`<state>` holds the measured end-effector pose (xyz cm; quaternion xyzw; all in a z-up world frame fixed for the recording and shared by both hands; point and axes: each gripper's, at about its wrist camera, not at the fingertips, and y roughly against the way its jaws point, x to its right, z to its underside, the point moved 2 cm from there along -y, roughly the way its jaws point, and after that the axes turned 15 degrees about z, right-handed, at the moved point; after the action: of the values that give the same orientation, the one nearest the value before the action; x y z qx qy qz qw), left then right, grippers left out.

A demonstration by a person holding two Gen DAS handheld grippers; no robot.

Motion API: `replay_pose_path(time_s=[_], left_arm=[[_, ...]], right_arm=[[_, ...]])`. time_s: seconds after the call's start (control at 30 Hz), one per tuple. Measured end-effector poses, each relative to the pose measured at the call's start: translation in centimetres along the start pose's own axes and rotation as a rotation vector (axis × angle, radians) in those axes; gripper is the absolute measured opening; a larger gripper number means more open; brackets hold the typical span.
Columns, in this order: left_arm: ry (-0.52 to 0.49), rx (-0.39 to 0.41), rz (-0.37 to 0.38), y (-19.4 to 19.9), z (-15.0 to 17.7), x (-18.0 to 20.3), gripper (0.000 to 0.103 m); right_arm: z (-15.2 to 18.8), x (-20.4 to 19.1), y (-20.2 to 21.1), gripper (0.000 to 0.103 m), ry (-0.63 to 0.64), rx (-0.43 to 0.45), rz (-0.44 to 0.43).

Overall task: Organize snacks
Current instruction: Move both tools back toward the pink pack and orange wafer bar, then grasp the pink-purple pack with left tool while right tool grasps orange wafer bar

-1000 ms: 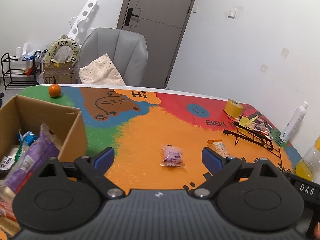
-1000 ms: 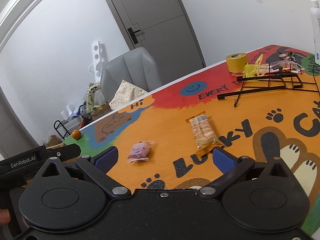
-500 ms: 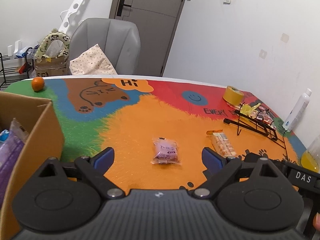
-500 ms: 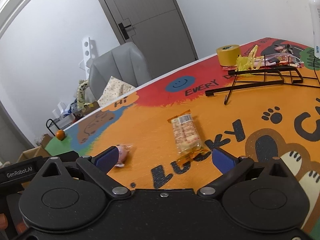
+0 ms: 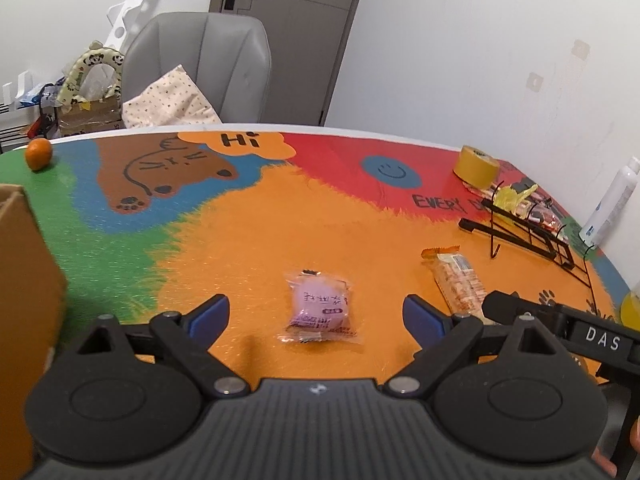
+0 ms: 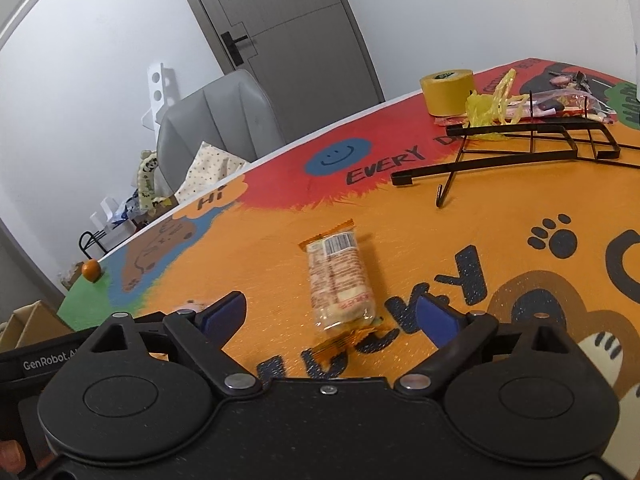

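Both grippers are held wide and empty, left gripper (image 5: 316, 312) lined up on the pink snack packet (image 5: 319, 307) and right gripper (image 6: 332, 314), jaws just narrowed, on the cracker pack (image 6: 339, 280), mid-desk, for pickup.

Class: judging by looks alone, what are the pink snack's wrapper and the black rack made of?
Pink snack: wrapper looks like thin clear plastic film, glossy; it glints, and crimped see-through edges surround the pink inside.
Black rack: probably metal wire and strip with a dark coating; thin rigid bars and a hooked end suggest it, though plastic cannot be excluded.
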<state>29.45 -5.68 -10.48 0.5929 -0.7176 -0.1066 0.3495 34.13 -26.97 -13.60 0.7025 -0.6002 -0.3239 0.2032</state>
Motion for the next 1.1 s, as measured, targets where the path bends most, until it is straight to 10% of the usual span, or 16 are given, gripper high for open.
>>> replay_pose_path(time_s=[0.67,0.93,1.1], left_arm=[[-0.036,-0.018,-0.049,-4.5,0.6,-0.2,0.084],[-0.085,-0.024,-0.077,-4.6,0.5,0.0,0.038],[-0.087,-0.031,-0.059,-3.7,1.2,0.2,0.034]], right_arm=[[-0.2,-1.3,-3.4,0.088,0.125,0.019,0.083],[0.6,-2.5,-2.9,0.043,0.231,0.059,0.133],[1.2,-2.5,-2.0,0.033,0.237,0.055,0.104]])
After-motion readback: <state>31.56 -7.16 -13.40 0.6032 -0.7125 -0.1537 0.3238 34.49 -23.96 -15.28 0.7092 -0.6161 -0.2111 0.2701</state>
